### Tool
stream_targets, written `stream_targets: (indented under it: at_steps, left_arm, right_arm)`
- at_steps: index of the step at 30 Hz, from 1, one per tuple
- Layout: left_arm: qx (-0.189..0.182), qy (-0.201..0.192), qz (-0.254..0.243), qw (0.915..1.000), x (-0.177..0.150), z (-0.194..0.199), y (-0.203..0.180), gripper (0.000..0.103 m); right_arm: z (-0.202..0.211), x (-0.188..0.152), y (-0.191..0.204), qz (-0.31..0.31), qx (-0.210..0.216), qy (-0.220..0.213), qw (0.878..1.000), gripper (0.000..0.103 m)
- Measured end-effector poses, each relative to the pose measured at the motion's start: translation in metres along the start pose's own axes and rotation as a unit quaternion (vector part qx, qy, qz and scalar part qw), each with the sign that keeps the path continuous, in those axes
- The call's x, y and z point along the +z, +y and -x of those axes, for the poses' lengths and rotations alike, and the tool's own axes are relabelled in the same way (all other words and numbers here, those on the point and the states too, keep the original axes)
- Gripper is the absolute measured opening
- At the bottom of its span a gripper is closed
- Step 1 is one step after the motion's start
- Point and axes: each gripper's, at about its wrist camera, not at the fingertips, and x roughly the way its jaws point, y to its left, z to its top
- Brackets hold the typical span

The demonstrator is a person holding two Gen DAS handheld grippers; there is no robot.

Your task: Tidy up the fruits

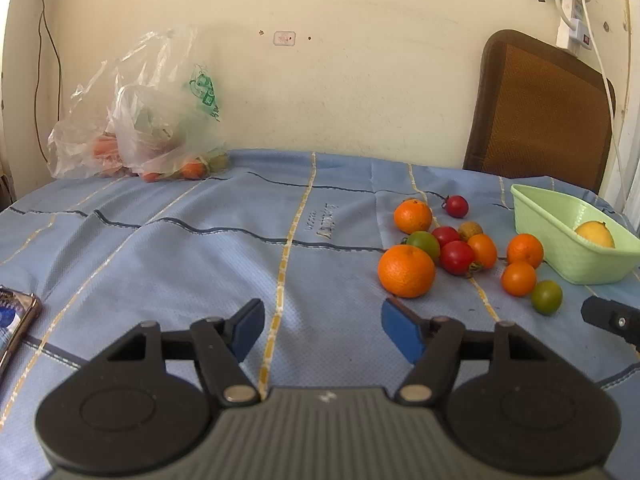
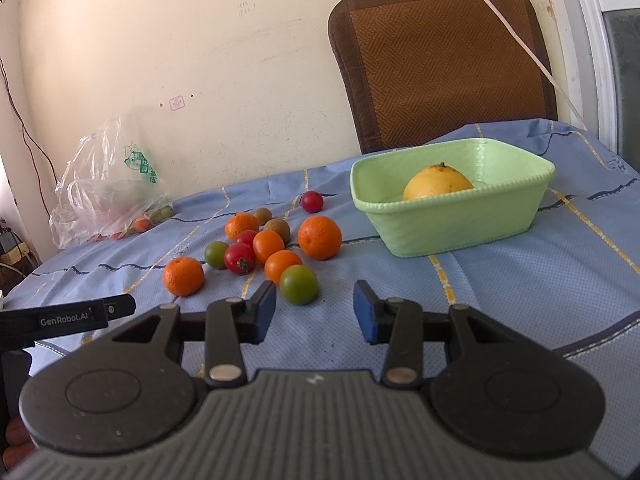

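A light green basket (image 2: 460,232) stands on the blue tablecloth and holds one yellow fruit (image 2: 438,184); both also show in the left wrist view, basket (image 1: 560,240) and fruit (image 1: 595,233). A cluster of loose fruit lies left of the basket: several oranges (image 2: 319,237), red tomatoes (image 2: 239,258), green fruits (image 2: 298,284) and brown ones (image 2: 277,228). My right gripper (image 2: 315,314) is open and empty, just in front of the nearest green fruit. My left gripper (image 1: 323,330) is open and empty, left of a large orange (image 1: 406,271).
A clear plastic bag (image 1: 148,120) with produce sits at the back left by the wall. A brown chair back (image 2: 440,60) stands behind the basket. A phone (image 1: 14,320) lies at the left table edge. A white cable (image 2: 520,48) hangs past the chair.
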Motion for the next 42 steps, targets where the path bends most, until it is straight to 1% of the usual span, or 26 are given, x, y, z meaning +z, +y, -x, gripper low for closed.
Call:
stream_targets:
  at_steps: [2,4,5,15,18,24,28,42]
  left_arm:
    - [0.000,-0.001,-0.002,1.0000,-0.0002,0.0003,0.0002,0.066]
    - [-0.001,-0.001,-0.003,1.0000,-0.0001,0.0002,0.0002,0.067]
    - [-0.001,-0.001,-0.004,1.0000,-0.0002,0.0003,0.0004,0.067]
    - [-0.003,0.000,-0.005,1.0000,-0.0004,-0.0004,0.0012,0.068]
    - [-0.002,-0.002,-0.006,1.0000,-0.0006,0.0000,0.0007,0.072]
    - [-0.003,-0.005,-0.013,0.9999,-0.0006,0.0003,0.0001,0.072]
    - [-0.004,-0.008,-0.014,0.9999,-0.0005,0.0012,0.0001,0.075]
    - [-0.009,-0.019,-0.023,0.9995,-0.0006,0.0054,-0.0021,0.077]
  right_arm:
    - [0.0000,0.0001,-0.0003,0.000,0.000,0.000,1.000,0.048]
    - [0.0009,-0.0004,0.0009,0.000,-0.002,-0.003,1.000,0.053]
    - [0.0012,-0.0005,0.0009,0.001,-0.002,-0.004,1.000,0.053]
    - [0.0013,-0.0009,0.0029,-0.001,-0.005,-0.004,1.000,0.054]
    - [0.0012,-0.0009,0.0030,-0.001,-0.005,-0.004,1.000,0.054]
    - [0.0017,-0.0012,0.0036,-0.002,-0.007,-0.005,1.000,0.056]
    - [0.0020,-0.0013,0.0034,-0.003,-0.007,-0.007,1.000,0.056]
    - [0.0021,-0.0019,0.0031,-0.004,-0.008,-0.008,1.000,0.057]
